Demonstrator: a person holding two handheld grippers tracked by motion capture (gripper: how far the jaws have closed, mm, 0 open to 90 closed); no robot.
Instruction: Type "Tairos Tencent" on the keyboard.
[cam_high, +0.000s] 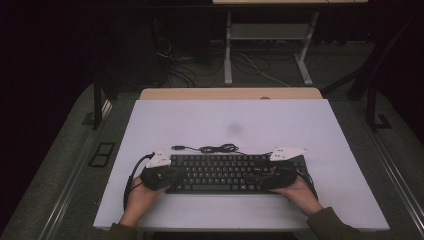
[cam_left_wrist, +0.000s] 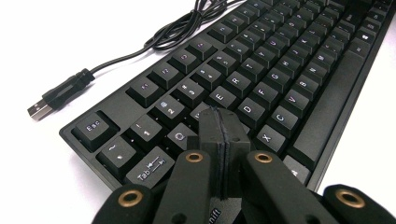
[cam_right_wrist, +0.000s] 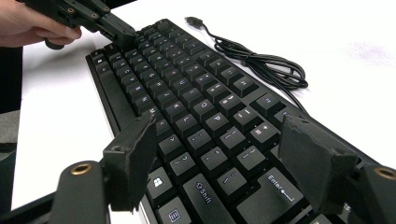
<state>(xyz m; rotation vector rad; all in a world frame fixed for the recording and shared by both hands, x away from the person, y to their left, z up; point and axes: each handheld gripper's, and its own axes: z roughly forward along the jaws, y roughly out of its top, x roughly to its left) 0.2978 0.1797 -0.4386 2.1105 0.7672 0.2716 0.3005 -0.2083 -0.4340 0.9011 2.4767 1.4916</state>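
On the white table sits a keyboard; left gripper (squeezed shut, holding nothing) pokes keys, right gripper waits wide open, typing barely begun.

White counter, with a wooden edge along its far side. Black keyboard flat on it toward 6 o'clock. Black cable coiled on the surface just beyond the keyboard at 12 o'clock, with its USB plug toward 11 o'clock.
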